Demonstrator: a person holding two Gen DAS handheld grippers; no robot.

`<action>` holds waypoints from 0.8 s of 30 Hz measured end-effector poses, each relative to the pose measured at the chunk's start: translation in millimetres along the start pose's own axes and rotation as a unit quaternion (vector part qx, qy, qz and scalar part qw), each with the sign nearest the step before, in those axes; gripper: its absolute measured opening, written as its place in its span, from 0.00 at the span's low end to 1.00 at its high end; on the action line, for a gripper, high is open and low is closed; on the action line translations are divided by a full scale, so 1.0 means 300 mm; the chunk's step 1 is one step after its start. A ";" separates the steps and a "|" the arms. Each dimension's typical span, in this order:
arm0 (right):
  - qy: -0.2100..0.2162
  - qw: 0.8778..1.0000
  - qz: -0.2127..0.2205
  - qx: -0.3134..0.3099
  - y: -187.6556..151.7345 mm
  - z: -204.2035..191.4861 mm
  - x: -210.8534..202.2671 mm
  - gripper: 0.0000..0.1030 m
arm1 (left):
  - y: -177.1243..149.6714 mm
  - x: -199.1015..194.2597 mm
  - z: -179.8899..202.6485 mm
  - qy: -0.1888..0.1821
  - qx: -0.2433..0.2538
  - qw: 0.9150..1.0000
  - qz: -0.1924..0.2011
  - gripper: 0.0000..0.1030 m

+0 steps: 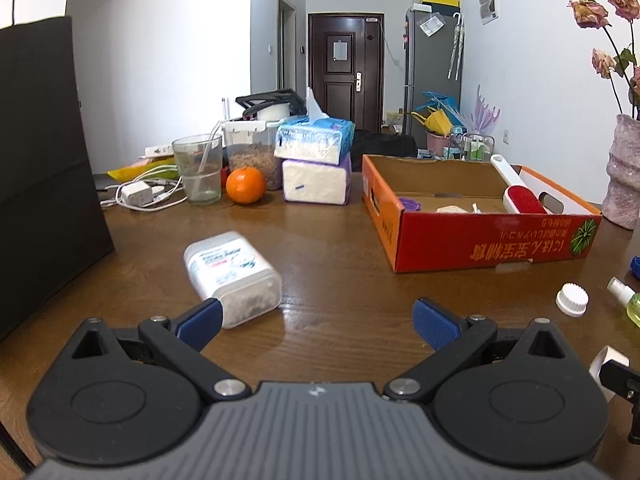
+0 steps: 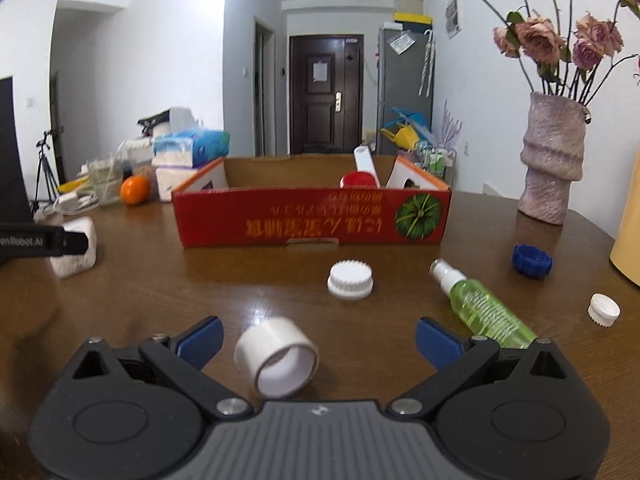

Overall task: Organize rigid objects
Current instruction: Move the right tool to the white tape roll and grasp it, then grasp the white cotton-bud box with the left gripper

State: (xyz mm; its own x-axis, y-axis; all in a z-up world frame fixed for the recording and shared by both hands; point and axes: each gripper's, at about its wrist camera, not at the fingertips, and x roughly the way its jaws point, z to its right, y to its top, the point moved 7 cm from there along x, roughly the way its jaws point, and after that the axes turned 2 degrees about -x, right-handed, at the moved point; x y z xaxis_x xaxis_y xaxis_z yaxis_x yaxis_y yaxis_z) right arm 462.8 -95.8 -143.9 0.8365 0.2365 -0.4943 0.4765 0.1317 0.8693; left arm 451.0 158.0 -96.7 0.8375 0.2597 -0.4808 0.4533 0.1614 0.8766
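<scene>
Left tool (image 1: 316, 318) spread, floss box (image 1: 233, 277) touching its left finger, right tool (image 2: 318, 340) spread around white ring (image 2: 277, 361)

A: Bkgd log, far left of table (image 1: 340, 240): orange (image 1: 245, 185) just beside clear cup (image 1: 199, 168) w/ straw. White charger (image 1: 136, 193) + cables left of cup.

B: Tissue packs?

A: Two, stacked (image 1: 316, 160), right of orange. Clear container w/ brown contents (image 1: 250, 156) behind orange.

B: Right side?

A: Textured pink vase (image 2: 552, 160) w/ dried roses (image 2: 536, 36), upright, near table edge. Grey fridge (image 1: 432, 76) by dark door (image 1: 346, 68) at the far end of the room. Tripod (image 2: 44, 168) on the left; black panel (image 1: 44, 168) stands at table's left edge.
</scene>
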 end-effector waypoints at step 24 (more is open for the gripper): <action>0.015 0.999 -0.026 0.012 -0.001 -0.016 0.068 0.45 | -0.017 0.066 -0.109 0.016 -0.040 0.999 -0.023 1.00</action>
State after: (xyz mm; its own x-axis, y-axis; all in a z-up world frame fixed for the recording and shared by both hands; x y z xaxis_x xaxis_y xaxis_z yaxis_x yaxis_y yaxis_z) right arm 478.3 -86.4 -154.4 0.8018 0.2586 -0.5387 0.5263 0.1215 0.8416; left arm 455.1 193.4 -111.3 0.8056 0.2809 -0.5217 0.4639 0.2487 0.8502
